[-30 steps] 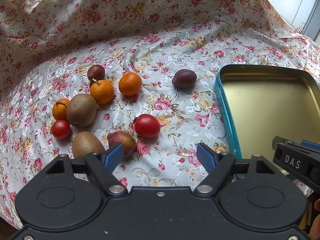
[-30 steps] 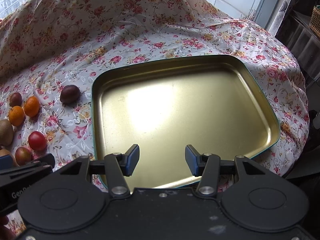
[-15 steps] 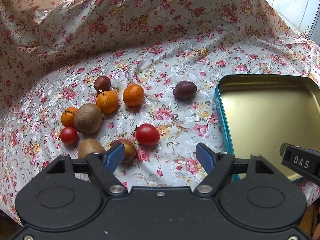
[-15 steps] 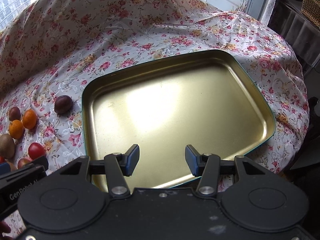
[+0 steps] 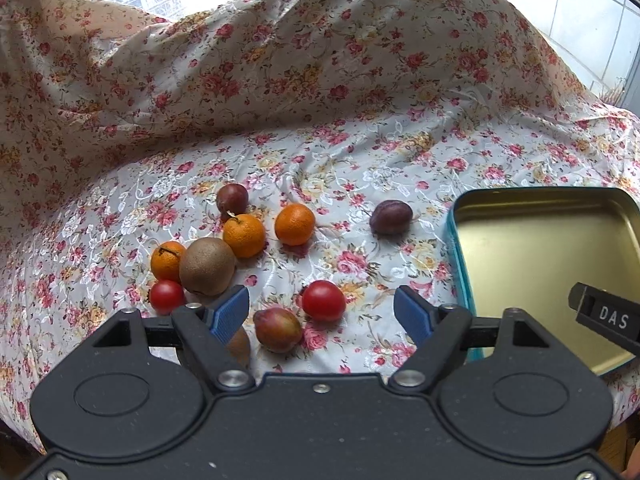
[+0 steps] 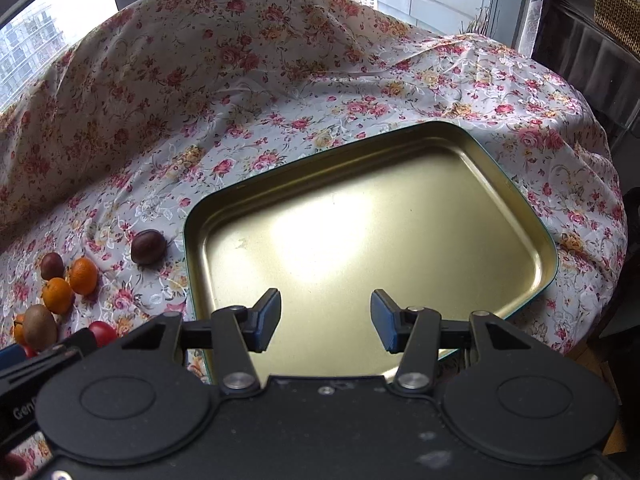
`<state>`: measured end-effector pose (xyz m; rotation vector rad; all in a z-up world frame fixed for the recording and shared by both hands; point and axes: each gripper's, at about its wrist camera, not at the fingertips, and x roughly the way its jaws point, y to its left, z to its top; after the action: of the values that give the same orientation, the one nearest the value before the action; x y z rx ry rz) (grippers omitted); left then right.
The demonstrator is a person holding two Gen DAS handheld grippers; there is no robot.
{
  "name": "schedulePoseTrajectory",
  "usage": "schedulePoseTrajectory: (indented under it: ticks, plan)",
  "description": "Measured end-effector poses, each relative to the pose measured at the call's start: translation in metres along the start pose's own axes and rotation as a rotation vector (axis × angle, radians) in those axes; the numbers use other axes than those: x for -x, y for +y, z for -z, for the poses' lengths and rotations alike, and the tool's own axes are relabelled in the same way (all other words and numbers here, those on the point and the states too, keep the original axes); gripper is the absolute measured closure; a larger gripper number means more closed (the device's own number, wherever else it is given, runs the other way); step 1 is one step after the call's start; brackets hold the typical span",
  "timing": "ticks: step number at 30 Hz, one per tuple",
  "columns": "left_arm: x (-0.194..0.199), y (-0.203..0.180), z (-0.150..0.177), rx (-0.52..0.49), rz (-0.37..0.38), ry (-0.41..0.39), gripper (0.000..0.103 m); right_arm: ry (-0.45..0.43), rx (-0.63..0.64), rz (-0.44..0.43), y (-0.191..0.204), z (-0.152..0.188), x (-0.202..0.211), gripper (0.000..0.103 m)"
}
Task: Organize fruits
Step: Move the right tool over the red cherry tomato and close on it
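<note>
Fruit lies on the floral cloth in the left wrist view: a red tomato [image 5: 323, 301], a reddish plum [image 5: 277, 329], a kiwi [image 5: 206, 266], three mandarins [image 5: 244, 235], a small tomato [image 5: 166, 297] and a dark plum [image 5: 390, 217]. A second kiwi [image 5: 240, 346] is half hidden behind my left finger. My left gripper [image 5: 321, 311] hovers above the tomato and reddish plum, its jaws opening, gripping nothing. The gold tin tray [image 6: 360, 240] holds nothing. My right gripper [image 6: 326, 320] hangs open over its near edge.
The cloth rises in a high fold behind the fruit and drops off at the table's right edge. The tray's teal rim [image 5: 460, 248] lies right of the fruit. A wicker basket [image 6: 618, 8] stands on a shelf at far right. Windows lie behind.
The left gripper has lifted and drawn back, so the fruit looks smaller and more of the cloth fold shows. The right gripper has rolled, shifting the tray rightward in its view.
</note>
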<state>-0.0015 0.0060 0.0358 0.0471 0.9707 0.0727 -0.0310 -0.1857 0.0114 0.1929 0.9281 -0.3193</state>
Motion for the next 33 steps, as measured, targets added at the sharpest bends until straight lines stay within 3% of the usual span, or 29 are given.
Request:
schedulePoseTrajectory:
  ticks: [5,8,14,16,19,24,30,33]
  plan:
    - [-0.007,0.046,-0.018,0.085,-0.099,-0.028,0.022,-0.085,0.049,-0.008,0.022,0.001,0.009,0.05]
    - [-0.012,0.078,-0.027,0.147,-0.114,-0.014,0.022,-0.126,0.082,-0.046,0.04,0.006,0.012,0.05]
    - [-0.029,0.122,-0.03,0.174,-0.162,0.001,0.022,-0.07,0.178,-0.148,0.079,0.01,0.008,0.051]
    - [-0.042,0.132,-0.027,0.184,-0.162,0.023,0.022,-0.057,0.212,-0.188,0.096,0.013,0.009,0.053]
    - [-0.06,0.144,-0.025,0.211,-0.123,0.094,0.024,-0.052,0.26,-0.165,0.117,0.018,0.008,0.053]
    - [-0.073,0.157,-0.023,0.246,-0.101,0.141,0.024,-0.008,0.312,-0.146,0.139,0.025,-0.002,0.068]
    - [-0.086,0.178,-0.023,0.286,-0.116,0.186,0.024,0.054,0.283,-0.185,0.153,0.028,-0.016,0.068]
    - [-0.092,0.186,-0.022,0.308,-0.114,0.207,0.024,0.028,0.302,-0.181,0.165,0.03,-0.009,0.068]
